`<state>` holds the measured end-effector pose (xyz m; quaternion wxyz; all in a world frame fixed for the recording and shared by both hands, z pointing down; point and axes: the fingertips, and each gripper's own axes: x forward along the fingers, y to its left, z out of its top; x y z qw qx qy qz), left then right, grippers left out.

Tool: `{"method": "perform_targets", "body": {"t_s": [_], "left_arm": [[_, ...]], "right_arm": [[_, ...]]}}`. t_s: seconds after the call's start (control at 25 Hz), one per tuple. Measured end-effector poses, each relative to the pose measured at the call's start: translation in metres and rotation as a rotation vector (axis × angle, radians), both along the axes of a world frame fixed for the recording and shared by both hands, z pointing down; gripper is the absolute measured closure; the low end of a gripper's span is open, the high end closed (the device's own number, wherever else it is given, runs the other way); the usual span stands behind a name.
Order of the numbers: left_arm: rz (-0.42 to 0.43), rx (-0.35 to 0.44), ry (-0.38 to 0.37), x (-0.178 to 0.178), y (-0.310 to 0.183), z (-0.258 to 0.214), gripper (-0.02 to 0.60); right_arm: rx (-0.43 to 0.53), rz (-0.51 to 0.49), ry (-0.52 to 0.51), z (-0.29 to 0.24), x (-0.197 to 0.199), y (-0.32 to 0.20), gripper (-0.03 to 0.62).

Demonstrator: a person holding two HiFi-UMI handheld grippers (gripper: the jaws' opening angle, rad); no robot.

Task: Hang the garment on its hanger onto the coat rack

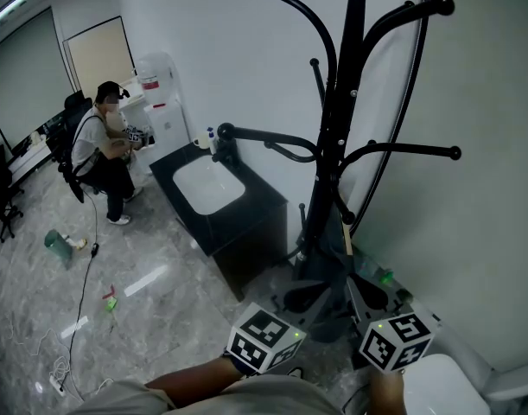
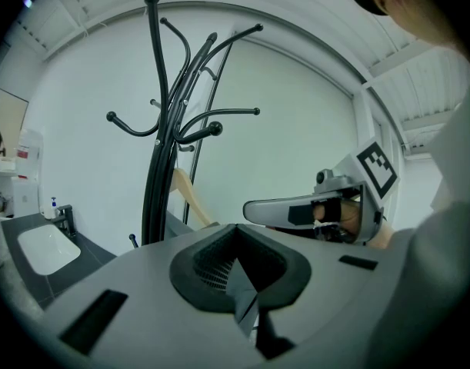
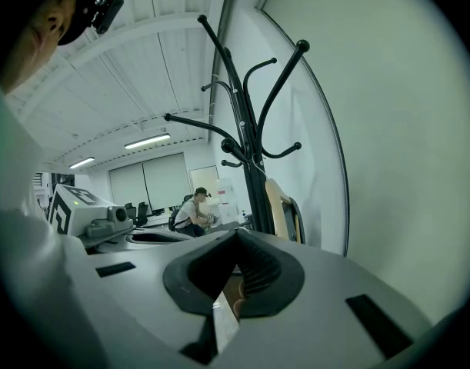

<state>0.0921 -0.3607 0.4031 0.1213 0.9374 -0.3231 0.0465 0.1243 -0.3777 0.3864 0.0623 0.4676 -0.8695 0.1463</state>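
The left gripper (image 2: 235, 261) has its jaws pressed together at the tips, and nothing is pinched between them. Only a thin slit below the tips shows a grey patch. The right gripper (image 3: 236, 274) also has its jaws drawn together. A small brownish patch sits low in the slit, and I cannot tell what it is.

The rack (image 1: 333, 145) stands ahead of both pairs of jaws. It rises up and to the left of the left jaws, and just above and slightly right of the right jaws. All its hooks that show are bare.

The hanger (image 2: 190, 194) is pale wood. It leans low against the rack's pole, ahead of the left jaws and a little to their left. It is ahead of the right jaws too, just to their right. It is clear of both grippers and on no hook. A dark piece sits just behind it (whether that is the garment I cannot tell).

Each gripper lies beside the other: the right one is off to the right of the left jaws, near them and about level.

A sink (image 1: 207, 184) in a black cabinet lies far to the left of the left jaws, past the pole. A person (image 1: 104, 150) stands well beyond it, by a white dispenser (image 1: 160, 93).
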Motion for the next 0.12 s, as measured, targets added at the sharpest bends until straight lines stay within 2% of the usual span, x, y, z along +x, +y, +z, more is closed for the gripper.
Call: {"method": "perform_targets", "body": {"t_s": [0.12], "left_arm": [[-0.002, -0.001, 0.002, 0.0016, 0.0049, -0.0001, 0.577]], "right_arm": [[-0.001, 0.001, 0.0, 0.0001, 0.0021, 0.0043, 0.58]]}}
